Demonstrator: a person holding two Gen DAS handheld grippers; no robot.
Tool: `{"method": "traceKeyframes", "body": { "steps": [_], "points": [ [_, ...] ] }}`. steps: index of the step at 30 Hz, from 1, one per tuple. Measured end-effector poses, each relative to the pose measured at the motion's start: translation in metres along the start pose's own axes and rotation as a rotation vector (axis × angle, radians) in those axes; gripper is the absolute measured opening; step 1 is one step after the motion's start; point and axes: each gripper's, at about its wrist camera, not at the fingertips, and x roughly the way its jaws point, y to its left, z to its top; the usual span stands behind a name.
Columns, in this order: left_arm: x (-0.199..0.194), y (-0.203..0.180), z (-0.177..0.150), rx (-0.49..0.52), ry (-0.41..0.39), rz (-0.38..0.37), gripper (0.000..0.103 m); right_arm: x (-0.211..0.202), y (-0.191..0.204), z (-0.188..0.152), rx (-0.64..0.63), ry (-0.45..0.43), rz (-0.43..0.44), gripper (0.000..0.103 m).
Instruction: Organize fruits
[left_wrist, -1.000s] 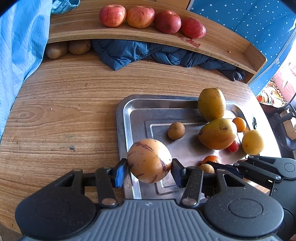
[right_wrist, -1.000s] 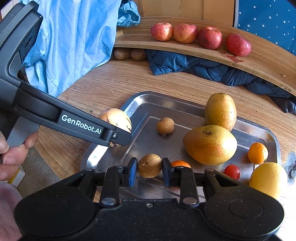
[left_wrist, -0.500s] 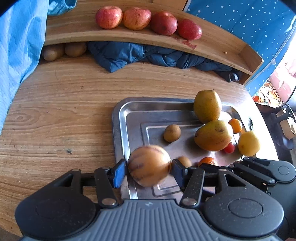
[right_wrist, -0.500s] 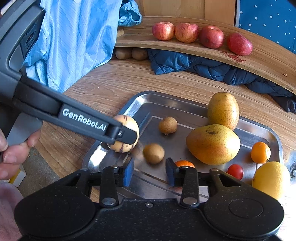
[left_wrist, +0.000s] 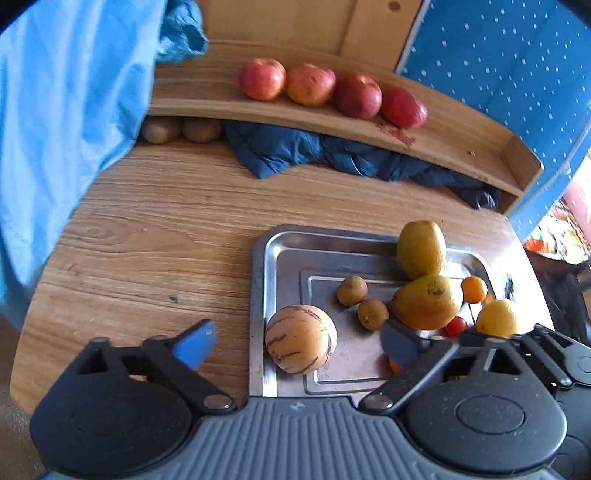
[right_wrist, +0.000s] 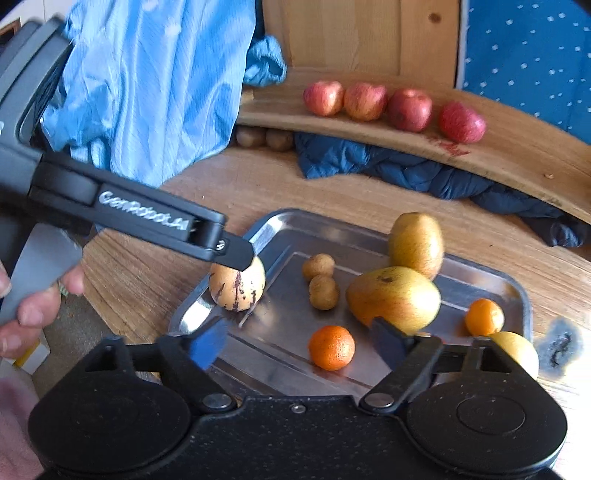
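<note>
A striped yellow melon rests on the left part of the steel tray. My left gripper stands wide open around it, blue pads apart from the fruit. Two small brown fruits lie side by side mid-tray. My right gripper is open too, and a small orange sits on the tray between its fingers, untouched. Two mangoes, another small orange, a cherry tomato and a lemon fill the tray's right side.
Several red apples line a curved wooden shelf. Dark blue cloth and two brown fruits lie under it. Light blue fabric hangs at left. A hand holds the left gripper's handle.
Both grippers have opened. The left let the striped melon down onto the tray; the right released the small brown fruit, which now lies beside the other one. Both pulled back.
</note>
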Motion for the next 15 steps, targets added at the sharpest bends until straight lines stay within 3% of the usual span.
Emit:
{"method": "traceKeyframes", "body": {
  "steps": [6,15],
  "points": [
    [-0.019,-0.003,-0.016,-0.052,-0.054,0.068,0.102,-0.017,-0.011,-0.006,0.013,-0.030,-0.038,0.100],
    [-0.044,-0.021,-0.050,-0.039,-0.135,0.155,0.102,-0.047,-0.025,-0.028,0.049,-0.069,-0.063,0.102]
  ]
}}
